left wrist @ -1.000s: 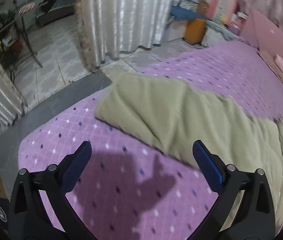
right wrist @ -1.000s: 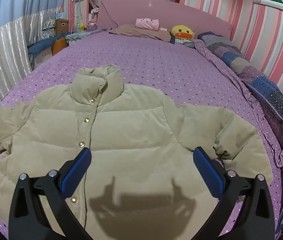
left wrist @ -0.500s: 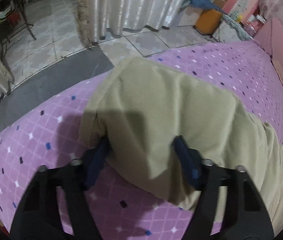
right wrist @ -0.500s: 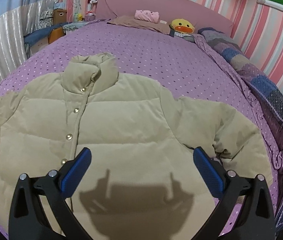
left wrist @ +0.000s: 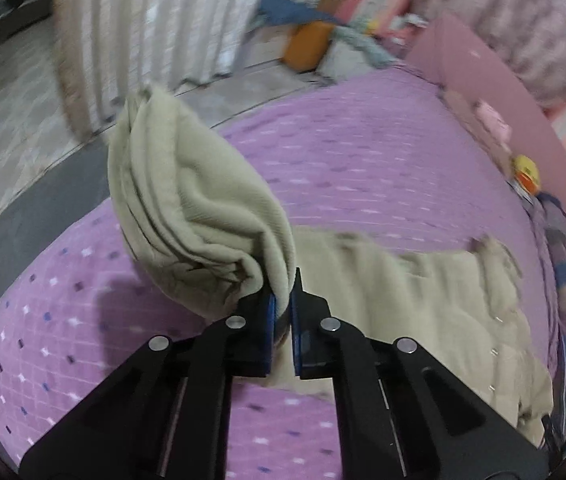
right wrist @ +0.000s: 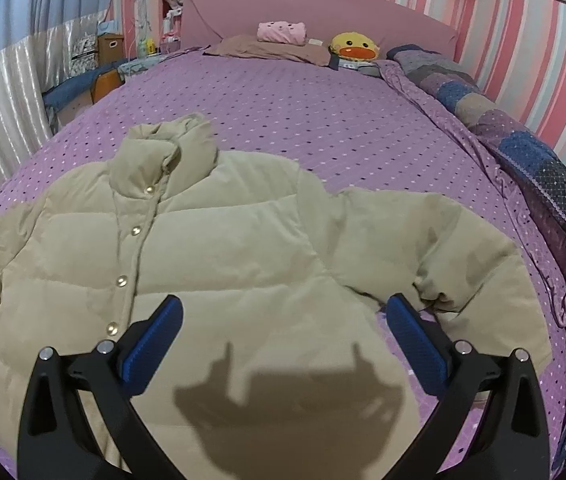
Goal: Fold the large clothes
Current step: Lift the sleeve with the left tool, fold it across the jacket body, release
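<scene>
A beige puffer jacket point(right wrist: 235, 248) with snap buttons lies face up on the purple dotted bedspread point(right wrist: 303, 112), collar toward the headboard. My left gripper point(left wrist: 281, 300) is shut on the jacket's left sleeve point(left wrist: 187, 200), which is lifted off the bed and bunched above the blue pads. The rest of the jacket point(left wrist: 423, 300) stretches away to the right. My right gripper point(right wrist: 283, 320) hovers open over the jacket's lower front, nothing between its fingers. The right sleeve point(right wrist: 463, 248) lies flat on the bedspread, bent back toward the hem.
A pink headboard point(right wrist: 323, 12), a brown pillow point(right wrist: 271, 50), a pink roll point(right wrist: 281, 33) and a yellow duck plush point(right wrist: 355, 46) sit at the far end. A patchwork quilt point(right wrist: 523, 152) runs along the right side. Curtains point(left wrist: 155, 20) and tiled floor point(left wrist: 15, 120) lie beyond the bed's left edge.
My left gripper went from wide open, to straddling the sleeve, to shut on it, and the sleeve now hangs lifted. The right gripper drifted a little over the jacket and stays open.
</scene>
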`<action>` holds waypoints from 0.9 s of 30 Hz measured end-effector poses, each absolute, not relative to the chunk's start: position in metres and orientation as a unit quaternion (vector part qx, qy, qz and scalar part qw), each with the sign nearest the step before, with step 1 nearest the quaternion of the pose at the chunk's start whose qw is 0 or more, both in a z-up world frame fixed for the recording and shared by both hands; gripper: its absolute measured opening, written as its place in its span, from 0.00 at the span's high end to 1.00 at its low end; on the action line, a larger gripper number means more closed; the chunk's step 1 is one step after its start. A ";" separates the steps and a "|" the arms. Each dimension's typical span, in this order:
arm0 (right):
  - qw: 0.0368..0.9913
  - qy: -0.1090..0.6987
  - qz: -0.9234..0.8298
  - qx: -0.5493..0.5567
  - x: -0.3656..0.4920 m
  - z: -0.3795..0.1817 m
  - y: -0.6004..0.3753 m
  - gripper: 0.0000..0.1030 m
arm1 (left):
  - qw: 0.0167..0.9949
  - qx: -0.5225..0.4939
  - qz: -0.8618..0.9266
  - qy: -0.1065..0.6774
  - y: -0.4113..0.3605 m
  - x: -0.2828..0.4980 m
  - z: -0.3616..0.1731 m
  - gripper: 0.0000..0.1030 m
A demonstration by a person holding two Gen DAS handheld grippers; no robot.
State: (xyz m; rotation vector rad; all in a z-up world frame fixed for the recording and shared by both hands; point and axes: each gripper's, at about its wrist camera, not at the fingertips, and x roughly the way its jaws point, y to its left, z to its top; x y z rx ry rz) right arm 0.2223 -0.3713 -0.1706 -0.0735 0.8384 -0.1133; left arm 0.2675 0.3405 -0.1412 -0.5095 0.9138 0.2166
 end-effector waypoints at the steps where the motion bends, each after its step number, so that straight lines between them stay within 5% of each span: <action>1: 0.912 0.406 -0.055 -0.029 0.223 -0.169 -0.376 0.02 | 0.864 -0.235 0.095 0.435 0.328 0.269 -0.135 0.97; 13: 0.910 0.408 -0.067 0.012 0.238 -0.168 -0.431 0.02 | 0.878 -0.154 -0.052 0.450 0.115 0.331 -0.101 0.98; 27: 0.893 0.445 -0.067 0.004 0.271 -0.192 -0.444 0.02 | 0.822 -0.053 -0.118 0.554 -0.064 0.347 -0.194 0.95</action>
